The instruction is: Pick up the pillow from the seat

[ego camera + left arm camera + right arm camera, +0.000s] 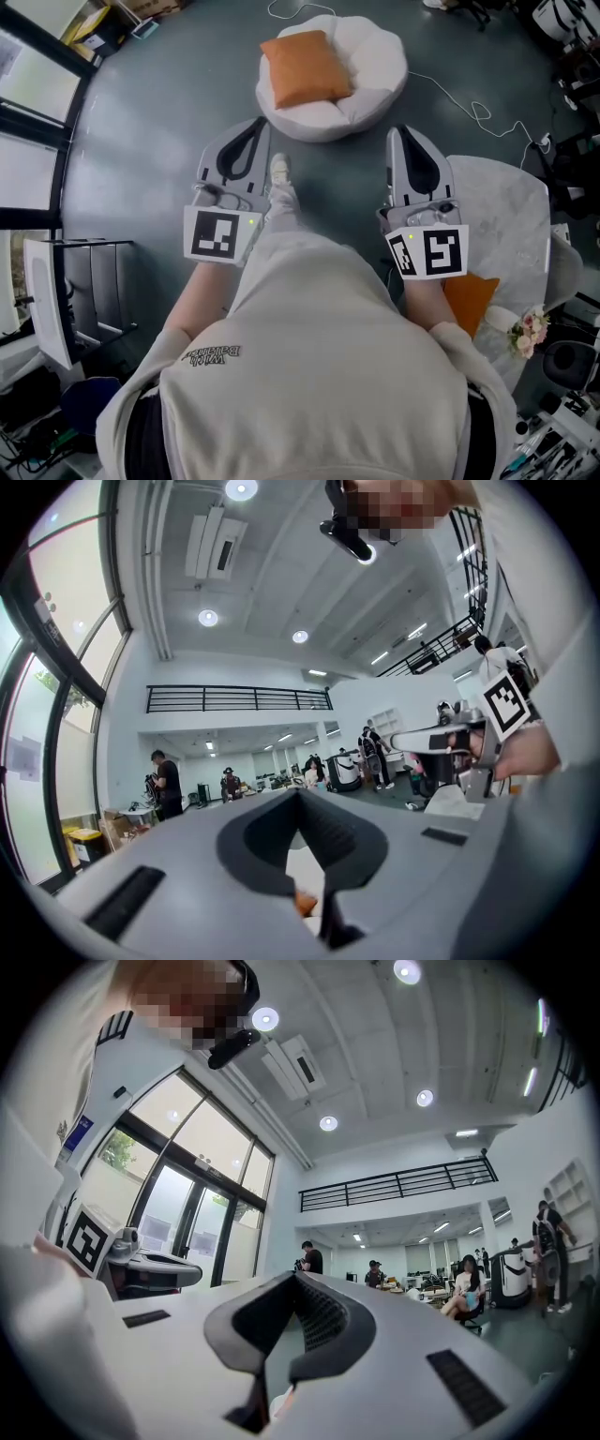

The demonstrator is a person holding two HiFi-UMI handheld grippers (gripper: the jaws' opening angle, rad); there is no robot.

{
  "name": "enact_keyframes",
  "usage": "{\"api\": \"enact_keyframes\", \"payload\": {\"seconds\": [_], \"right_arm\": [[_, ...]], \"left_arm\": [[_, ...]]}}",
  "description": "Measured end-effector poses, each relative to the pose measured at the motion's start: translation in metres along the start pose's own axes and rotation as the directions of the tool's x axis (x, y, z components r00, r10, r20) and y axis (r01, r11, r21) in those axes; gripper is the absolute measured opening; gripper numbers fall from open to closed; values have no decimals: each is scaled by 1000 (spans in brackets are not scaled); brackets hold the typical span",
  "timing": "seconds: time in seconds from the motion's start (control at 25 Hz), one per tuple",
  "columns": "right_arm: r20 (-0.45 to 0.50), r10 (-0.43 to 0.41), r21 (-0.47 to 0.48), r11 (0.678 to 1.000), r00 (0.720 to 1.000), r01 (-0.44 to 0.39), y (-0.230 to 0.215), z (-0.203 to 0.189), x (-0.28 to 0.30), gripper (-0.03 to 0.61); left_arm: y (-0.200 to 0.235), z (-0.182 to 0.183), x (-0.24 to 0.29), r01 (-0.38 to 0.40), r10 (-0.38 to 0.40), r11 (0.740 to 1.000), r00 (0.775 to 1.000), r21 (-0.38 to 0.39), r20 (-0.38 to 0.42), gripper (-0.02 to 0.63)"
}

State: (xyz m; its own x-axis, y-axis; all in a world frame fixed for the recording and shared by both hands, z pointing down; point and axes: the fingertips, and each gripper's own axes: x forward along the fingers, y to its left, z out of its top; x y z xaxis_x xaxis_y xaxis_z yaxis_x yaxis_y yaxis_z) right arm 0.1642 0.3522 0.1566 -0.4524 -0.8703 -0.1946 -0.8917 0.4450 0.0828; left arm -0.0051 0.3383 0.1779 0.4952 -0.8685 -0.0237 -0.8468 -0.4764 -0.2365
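Note:
An orange pillow (305,67) lies on the left half of a round white cushioned seat (375,56) on the grey floor, at the top of the head view. My left gripper (255,127) is held out short of the seat's near left edge, its jaws shut with nothing between them. My right gripper (401,131) is level with it, short of the seat's near right edge, also shut and empty. Neither touches the seat or the pillow. In the left gripper view the left gripper (302,794) points level into the room, and a sliver of orange (302,904) shows below it.
A second orange pillow (469,300) rests by a white marble table (506,216) at my right, beside a small bunch of flowers (530,328). A white cable (473,112) snakes over the floor right of the seat. Glass doors and metal frames (56,281) line the left. Several people stand far off (311,1258).

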Motion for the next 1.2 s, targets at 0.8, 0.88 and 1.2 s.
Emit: {"api": "enact_keyframes", "payload": {"seconds": [0.8,0.88,1.2], "right_arm": [[-117,-6,-52,999,993,0,-28,-87,255,9],[-138,-12,-49,999,990,6,-29,-96,283,9],[-190,-30,-87,996,981,14,-40,-107,388,9]], "left_arm": [[179,-81,167,66,-68,997,996,-40,-60,9],[200,-92,185,78,-82,995,994,-54,-75,9],[275,-110,265,126,-132,988,989,-88,-62,9]]}}
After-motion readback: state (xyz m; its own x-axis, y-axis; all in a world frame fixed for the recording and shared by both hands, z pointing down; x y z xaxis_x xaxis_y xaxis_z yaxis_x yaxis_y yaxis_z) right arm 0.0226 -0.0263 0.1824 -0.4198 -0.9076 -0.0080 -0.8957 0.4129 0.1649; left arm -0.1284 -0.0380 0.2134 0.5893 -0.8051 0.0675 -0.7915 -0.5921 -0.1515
